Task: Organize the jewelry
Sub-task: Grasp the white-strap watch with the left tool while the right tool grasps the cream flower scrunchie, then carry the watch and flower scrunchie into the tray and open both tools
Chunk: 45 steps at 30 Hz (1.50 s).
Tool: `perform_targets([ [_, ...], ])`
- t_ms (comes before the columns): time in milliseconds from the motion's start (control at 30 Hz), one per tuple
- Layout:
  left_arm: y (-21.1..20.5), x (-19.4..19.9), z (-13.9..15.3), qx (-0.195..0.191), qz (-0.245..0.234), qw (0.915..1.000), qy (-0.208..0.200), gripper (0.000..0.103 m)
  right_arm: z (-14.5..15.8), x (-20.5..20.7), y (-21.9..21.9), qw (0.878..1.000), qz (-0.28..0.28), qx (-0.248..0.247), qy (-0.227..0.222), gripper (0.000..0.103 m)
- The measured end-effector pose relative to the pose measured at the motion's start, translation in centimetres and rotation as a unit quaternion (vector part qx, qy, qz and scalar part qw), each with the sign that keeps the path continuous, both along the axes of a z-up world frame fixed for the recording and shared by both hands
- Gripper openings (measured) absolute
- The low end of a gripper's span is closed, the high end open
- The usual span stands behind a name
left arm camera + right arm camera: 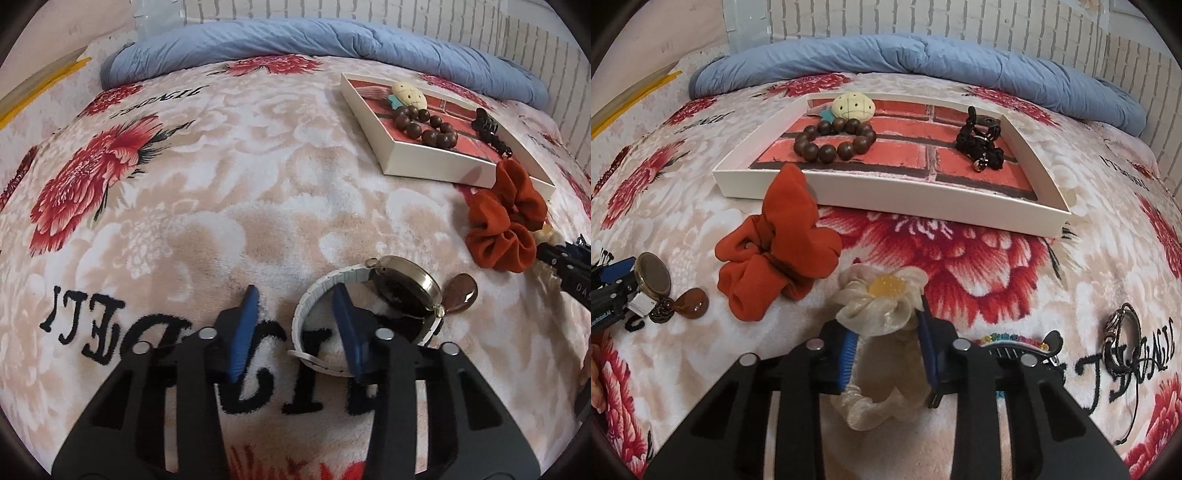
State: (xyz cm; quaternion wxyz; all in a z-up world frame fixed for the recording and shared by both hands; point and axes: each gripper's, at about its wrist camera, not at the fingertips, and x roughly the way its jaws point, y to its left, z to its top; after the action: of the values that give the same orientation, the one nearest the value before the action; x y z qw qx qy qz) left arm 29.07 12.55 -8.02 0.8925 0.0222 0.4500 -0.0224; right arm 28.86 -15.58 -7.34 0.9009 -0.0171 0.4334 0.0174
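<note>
The left gripper [295,314] straddles the watch [369,302] strap on the bed [221,184], jaws apart; the right gripper [886,343] clamps the cream flower scrunchie [875,302], probably to carry it into the tray [886,195].

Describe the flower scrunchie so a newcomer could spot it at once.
Start at the white tray with the brick-pattern floor on the floral blanket. Come toward the camera, past the orange scrunchie, to the right gripper. Between its blue pads lies the cream scrunchie: the only pale, shiny one, with a yellow centre like a flower.
</note>
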Motion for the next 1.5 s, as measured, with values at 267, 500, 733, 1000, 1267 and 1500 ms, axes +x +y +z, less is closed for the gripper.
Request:
perform_targets([
  [267,0.8,-0.1,0.2,-0.006,0.012,0.9999,-0.009,0.014,0.4,-0.3,-0.8,1.0,-0.002,0.004,-0.008,0.02],
  [500,0.6,-0.5,0.7,-0.01,0.006,0.9996,-0.025,0.003,1.3,-0.7,-1.3,1.0,-0.005,0.005,-0.024,0.019],
  [733,0.9,-0.9,1.6,-0.02,0.011,0.9988,-0.043,0.003,2.2,-0.8,-2.3,0.999,-0.013,0.026,-0.037,0.019],
  [1000,0.7,-1.1,2.4,-0.021,0.01,0.9981,-0.056,0.003,2.4,-0.5,-2.7,0.998,-0.014,0.039,-0.043,0.019],
  [1267,0.6,-1.4,4.2,-0.027,0.015,0.9964,-0.08,0.003,3.2,0.1,-3.7,0.996,-0.01,0.06,-0.058,0.019],
  [1500,-0.9,-0.7,7.8,-0.033,0.013,0.9928,-0.115,0.003,5.2,1.7,-5.1,0.994,-0.012,0.072,-0.081,0.019],
])
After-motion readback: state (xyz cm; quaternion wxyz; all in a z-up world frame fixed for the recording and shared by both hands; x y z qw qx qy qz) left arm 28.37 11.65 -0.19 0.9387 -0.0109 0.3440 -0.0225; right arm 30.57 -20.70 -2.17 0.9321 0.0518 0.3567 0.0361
